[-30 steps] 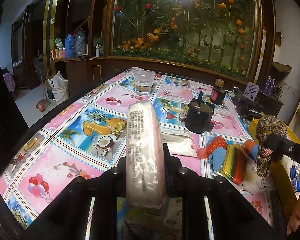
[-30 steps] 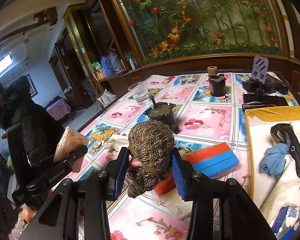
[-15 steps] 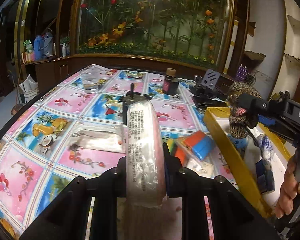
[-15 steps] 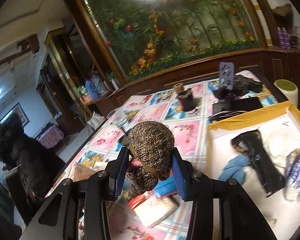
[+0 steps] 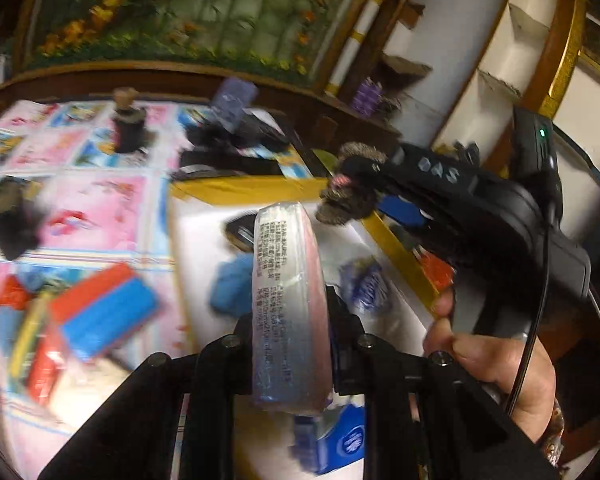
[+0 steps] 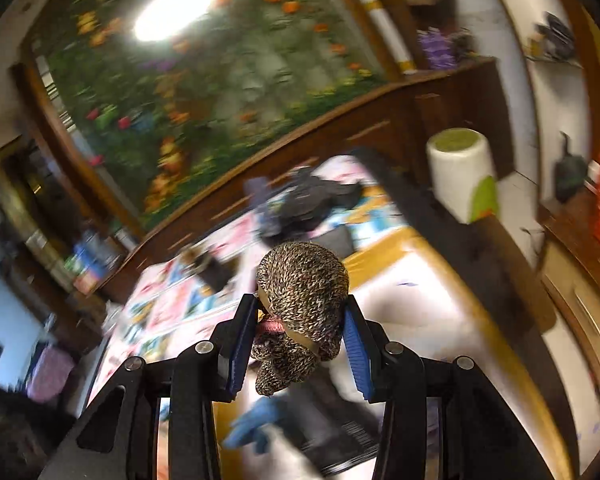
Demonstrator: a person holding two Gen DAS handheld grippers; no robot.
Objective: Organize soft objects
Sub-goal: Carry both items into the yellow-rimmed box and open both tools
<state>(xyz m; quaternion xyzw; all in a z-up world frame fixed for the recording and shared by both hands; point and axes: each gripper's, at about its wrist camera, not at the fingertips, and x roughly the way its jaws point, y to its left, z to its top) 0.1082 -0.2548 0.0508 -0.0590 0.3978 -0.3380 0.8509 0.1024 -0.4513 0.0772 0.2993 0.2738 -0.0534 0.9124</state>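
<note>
A corked dark bottle (image 5: 129, 126) stands upright on the surface (image 5: 100, 208), which is covered by a cloth of pink and blue picture squares. Behind it, a wide floral mural (image 6: 204, 64) fills the dark wooden frame. A white paper-towel roll (image 6: 462, 174) stands upright beside the surface's far corner.

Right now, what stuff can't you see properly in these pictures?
- Left wrist view: the tiny print on the wrapped pack in the left tongs is unreadable.
- Left wrist view: the sponges on the table are smeared by motion blur.
- Right wrist view: the knitted bundle in the right tongs hides part of the box floor.
- Right wrist view: the blue cloth is blurred.
</note>
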